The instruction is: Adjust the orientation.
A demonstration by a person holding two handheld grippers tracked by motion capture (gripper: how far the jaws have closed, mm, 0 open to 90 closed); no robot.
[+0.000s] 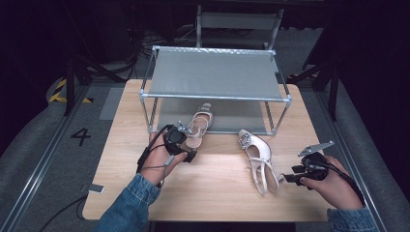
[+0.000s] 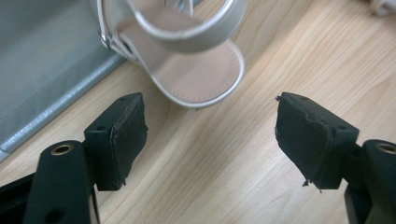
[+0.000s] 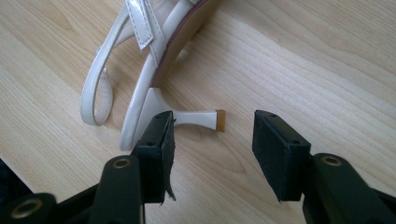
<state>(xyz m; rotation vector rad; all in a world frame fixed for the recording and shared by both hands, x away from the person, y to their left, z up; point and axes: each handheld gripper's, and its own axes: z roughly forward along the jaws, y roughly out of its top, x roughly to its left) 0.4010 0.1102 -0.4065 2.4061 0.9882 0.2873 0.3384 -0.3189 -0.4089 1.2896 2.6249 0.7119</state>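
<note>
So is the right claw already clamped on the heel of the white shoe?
No, the right claw stands open, with the white shoe's thin heel lying between its jaws, unpressed.

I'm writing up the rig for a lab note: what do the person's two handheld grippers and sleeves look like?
Both are black two-jaw tools. The left gripper and the right gripper each trail a thin black cable, and the right carries a grey three-cornered plate. The jaw pads are black foam, frayed at the edges, on arms with brass-ringed holes. Sleeves are blue denim.
</note>
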